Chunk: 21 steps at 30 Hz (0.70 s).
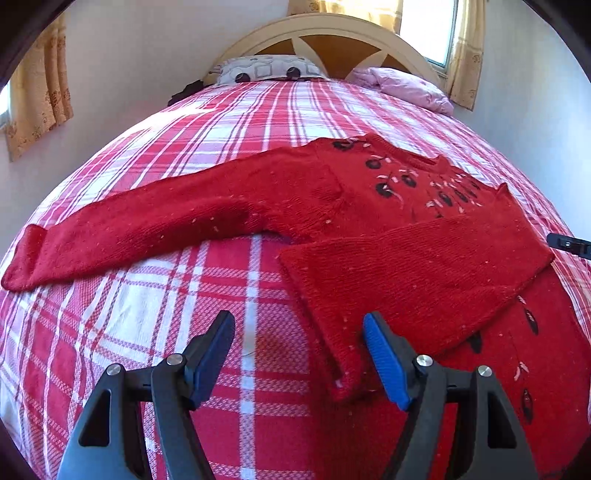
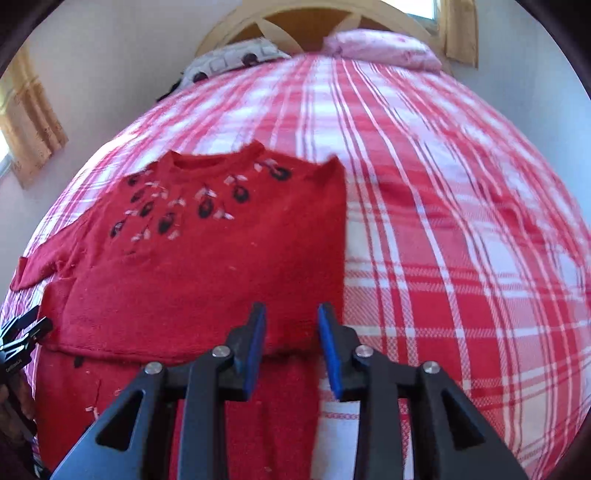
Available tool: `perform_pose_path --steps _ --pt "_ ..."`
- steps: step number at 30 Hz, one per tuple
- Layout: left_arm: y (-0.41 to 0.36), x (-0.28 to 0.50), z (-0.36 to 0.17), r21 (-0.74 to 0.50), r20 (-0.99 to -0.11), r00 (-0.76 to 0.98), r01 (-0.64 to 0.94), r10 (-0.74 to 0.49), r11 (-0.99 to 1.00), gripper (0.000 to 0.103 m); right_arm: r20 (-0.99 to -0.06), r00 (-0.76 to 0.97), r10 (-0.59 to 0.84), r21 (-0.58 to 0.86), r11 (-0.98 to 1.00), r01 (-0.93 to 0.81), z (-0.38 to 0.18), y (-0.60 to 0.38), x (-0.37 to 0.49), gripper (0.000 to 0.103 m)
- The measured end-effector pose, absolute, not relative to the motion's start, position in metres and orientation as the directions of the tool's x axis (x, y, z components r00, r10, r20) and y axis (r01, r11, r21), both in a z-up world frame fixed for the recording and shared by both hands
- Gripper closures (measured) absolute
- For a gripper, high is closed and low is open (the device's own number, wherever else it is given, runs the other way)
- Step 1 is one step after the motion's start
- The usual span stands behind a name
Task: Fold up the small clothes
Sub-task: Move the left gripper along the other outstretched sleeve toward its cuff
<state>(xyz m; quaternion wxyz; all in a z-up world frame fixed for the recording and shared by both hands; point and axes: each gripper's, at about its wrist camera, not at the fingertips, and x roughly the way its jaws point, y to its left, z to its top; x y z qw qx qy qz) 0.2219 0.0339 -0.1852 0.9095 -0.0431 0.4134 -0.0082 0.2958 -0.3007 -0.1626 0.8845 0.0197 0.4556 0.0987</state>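
Note:
A small red knitted sweater (image 1: 369, 206) with dark embroidered flowers lies flat on the bed. One sleeve (image 1: 424, 273) is folded across its front; the other sleeve (image 1: 129, 236) stretches out to the left. My left gripper (image 1: 299, 358) is open and empty, just above the folded sleeve's cuff (image 1: 343, 384). In the right wrist view the sweater (image 2: 207, 251) lies left of centre. My right gripper (image 2: 291, 347) is open and empty over the sweater's right edge. The left gripper's tip (image 2: 22, 336) shows at the far left there.
The bed has a red and white plaid cover (image 1: 221, 122). A patterned pillow (image 1: 266, 68) and a pink pillow (image 1: 402, 86) lie by the arched headboard (image 1: 325, 27). Walls and curtained windows surround the bed.

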Motion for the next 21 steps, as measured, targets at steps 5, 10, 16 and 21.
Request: perform_pose_path --steps 5,10,16,21 --pt "0.033 0.224 -0.189 -0.086 -0.757 0.651 -0.021 -0.052 0.996 0.030 -0.805 0.563 0.185 0.076 0.974 -0.212 -0.163 -0.260 0.292 0.072" --pt "0.034 0.226 -0.191 -0.094 -0.757 0.650 -0.017 -0.061 0.995 0.030 -0.846 0.510 0.154 0.087 0.984 -0.153 -0.200 -0.268 0.299 0.072" --pt "0.033 0.225 -0.191 -0.088 -0.757 0.651 -0.016 -0.057 0.996 0.029 -0.846 0.513 0.145 0.097 0.988 -0.118 -0.193 -0.267 0.290 0.072" --pt "0.032 0.224 -0.191 -0.089 -0.757 0.651 -0.016 -0.057 0.996 0.029 -0.841 0.514 0.166 0.119 0.985 -0.124 -0.179 -0.250 0.286 0.069"
